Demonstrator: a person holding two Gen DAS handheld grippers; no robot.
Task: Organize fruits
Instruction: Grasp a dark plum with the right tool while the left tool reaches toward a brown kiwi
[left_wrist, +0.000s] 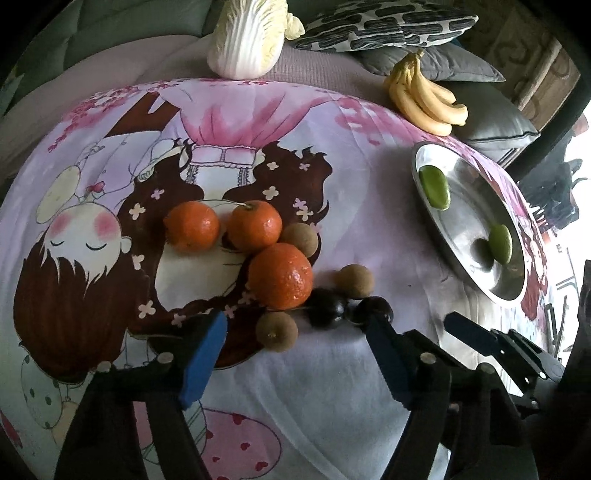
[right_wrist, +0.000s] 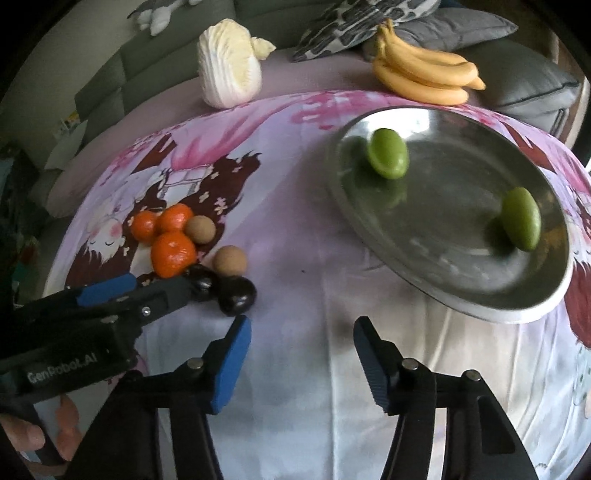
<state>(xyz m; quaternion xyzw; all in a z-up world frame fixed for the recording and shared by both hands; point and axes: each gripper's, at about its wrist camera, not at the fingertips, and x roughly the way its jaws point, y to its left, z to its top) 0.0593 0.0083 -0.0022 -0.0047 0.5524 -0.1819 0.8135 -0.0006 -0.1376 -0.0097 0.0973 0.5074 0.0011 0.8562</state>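
Observation:
Three oranges (left_wrist: 279, 276) (right_wrist: 173, 254), three brown round fruits (left_wrist: 276, 329) and two dark plums (left_wrist: 328, 307) (right_wrist: 236, 295) lie clustered on the printed cloth. My left gripper (left_wrist: 295, 332) is open and empty, low over the cloth, with one brown fruit and a plum between its fingers. It also shows in the right wrist view (right_wrist: 159, 286). A silver tray (left_wrist: 465, 269) (right_wrist: 436, 291) holds two green fruits (left_wrist: 436, 186) (right_wrist: 388, 153). My right gripper (right_wrist: 301, 334) is open and empty, above bare cloth between the plums and the tray.
A napa cabbage (left_wrist: 247, 40) (right_wrist: 229, 66) and a bunch of bananas (left_wrist: 424, 96) (right_wrist: 424, 74) lie at the far edge of the cloth. Cushions (left_wrist: 384, 22) and a sofa back stand behind them.

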